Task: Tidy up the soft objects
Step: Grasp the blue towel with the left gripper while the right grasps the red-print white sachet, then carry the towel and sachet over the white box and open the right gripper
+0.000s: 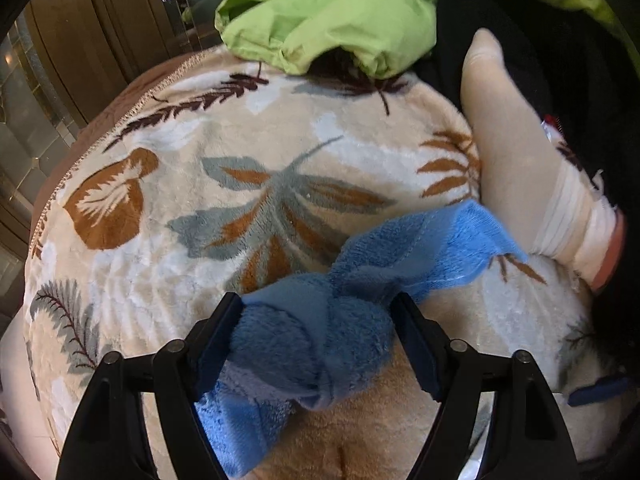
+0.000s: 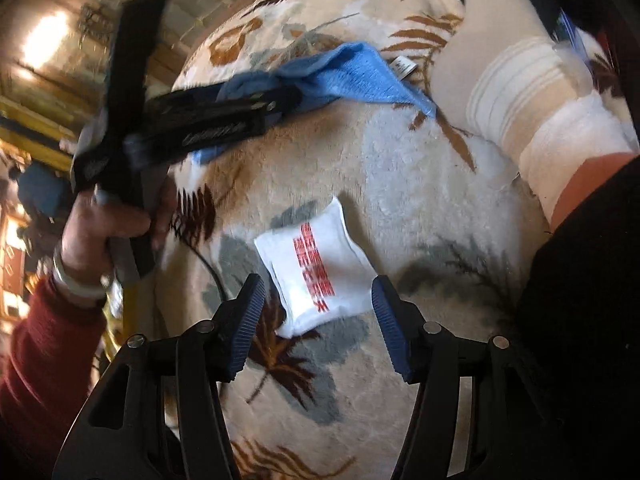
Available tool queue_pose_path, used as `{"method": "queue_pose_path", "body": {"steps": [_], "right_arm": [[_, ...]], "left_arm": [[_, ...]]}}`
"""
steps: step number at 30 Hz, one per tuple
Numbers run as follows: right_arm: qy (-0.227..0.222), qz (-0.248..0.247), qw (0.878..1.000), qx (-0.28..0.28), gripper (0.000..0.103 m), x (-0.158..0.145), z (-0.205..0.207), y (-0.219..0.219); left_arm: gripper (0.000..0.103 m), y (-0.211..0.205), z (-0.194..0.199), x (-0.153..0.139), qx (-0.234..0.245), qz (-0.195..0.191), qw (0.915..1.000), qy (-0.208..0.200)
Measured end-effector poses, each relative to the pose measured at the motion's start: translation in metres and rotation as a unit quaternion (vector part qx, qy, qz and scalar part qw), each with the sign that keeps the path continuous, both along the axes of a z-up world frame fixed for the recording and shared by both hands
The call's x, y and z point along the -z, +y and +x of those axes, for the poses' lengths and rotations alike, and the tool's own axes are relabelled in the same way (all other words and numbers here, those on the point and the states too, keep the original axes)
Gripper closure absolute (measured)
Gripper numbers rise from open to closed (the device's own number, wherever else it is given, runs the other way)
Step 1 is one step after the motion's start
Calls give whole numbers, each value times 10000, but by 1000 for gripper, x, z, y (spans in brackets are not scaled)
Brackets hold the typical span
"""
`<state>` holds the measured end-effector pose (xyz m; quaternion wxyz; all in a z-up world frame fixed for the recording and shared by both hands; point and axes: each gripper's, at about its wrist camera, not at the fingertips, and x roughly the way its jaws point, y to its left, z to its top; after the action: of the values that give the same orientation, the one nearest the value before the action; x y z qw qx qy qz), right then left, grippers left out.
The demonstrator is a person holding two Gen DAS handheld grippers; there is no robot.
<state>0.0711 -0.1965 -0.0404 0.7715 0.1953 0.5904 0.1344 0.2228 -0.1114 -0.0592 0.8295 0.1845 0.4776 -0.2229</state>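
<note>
A blue fluffy towel lies bunched on a leaf-patterned plush blanket. My left gripper has its fingers on either side of the towel's bunched end and grips it. The towel also shows in the right wrist view, with the left gripper on it. My right gripper is open and hovers just above a small white pouch with red print on the blanket; the pouch lies between its fingers, untouched.
A beige sock with white stripes lies at the right, also in the right wrist view. Green cloth and dark cloth are piled at the back. Wooden and glass furniture stands left.
</note>
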Motion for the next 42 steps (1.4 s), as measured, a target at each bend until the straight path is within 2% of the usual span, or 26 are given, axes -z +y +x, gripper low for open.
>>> {"method": "queue_pose_path", "body": {"steps": [2, 5, 7, 12, 17, 22, 23, 24, 26, 28, 30, 32, 37, 42], "right_arm": [[28, 24, 10000, -87, 47, 1, -2, 1], [312, 716, 9967, 217, 47, 9, -9, -6], [511, 1164, 9907, 481, 47, 16, -14, -11], [853, 1616, 9790, 900, 46, 37, -15, -11], [618, 2046, 9649, 1526, 46, 44, -6, -15], [544, 2532, 9481, 1846, 47, 58, 5, -17], [527, 2621, 9447, 1901, 53, 59, 7, -18], [496, 2594, 9455, 1905, 69, 59, 9, -18], [475, 2253, 9557, 1836, 87, 59, 11, -17], [441, 2358, 9531, 1848, 89, 64, 10, -18], [399, 2360, 9548, 1763, 90, 62, 8, -21], [376, 2351, 9565, 1685, 93, 58, 6, -23], [158, 2360, 9612, 1420, 96, 37, -3, -23], [87, 2475, 9576, 1471, 97, 29, -12, -32]], "left_arm": [[23, 0, 3, 4, -33, 3, 10000, 59], [22, 4, 7, 6, -206, -209, 9994, 175], [22, 4, 7, 6, -233, -215, 9993, 174], [22, 3, 7, 6, -276, -214, 9992, 212], [18, 0, 12, 9, -338, -236, 9989, 233], [16, -6, 17, 13, -401, -189, 9988, 224], [16, -5, 18, 13, -423, -203, 9986, 248], [16, -4, 19, 13, -465, -214, 9983, 285], [19, -5, 17, 12, -514, -171, 9981, 295], [27, -3, 13, 10, -574, -168, 9978, 269], [41, 2, 7, 6, -703, -245, 9969, 254], [46, 9, 3, 3, -842, -361, 9952, 329], [50, 24, -11, -2, -1127, -566, 9910, 438], [51, 40, -23, -9, -1394, -910, 9846, 539]]}}
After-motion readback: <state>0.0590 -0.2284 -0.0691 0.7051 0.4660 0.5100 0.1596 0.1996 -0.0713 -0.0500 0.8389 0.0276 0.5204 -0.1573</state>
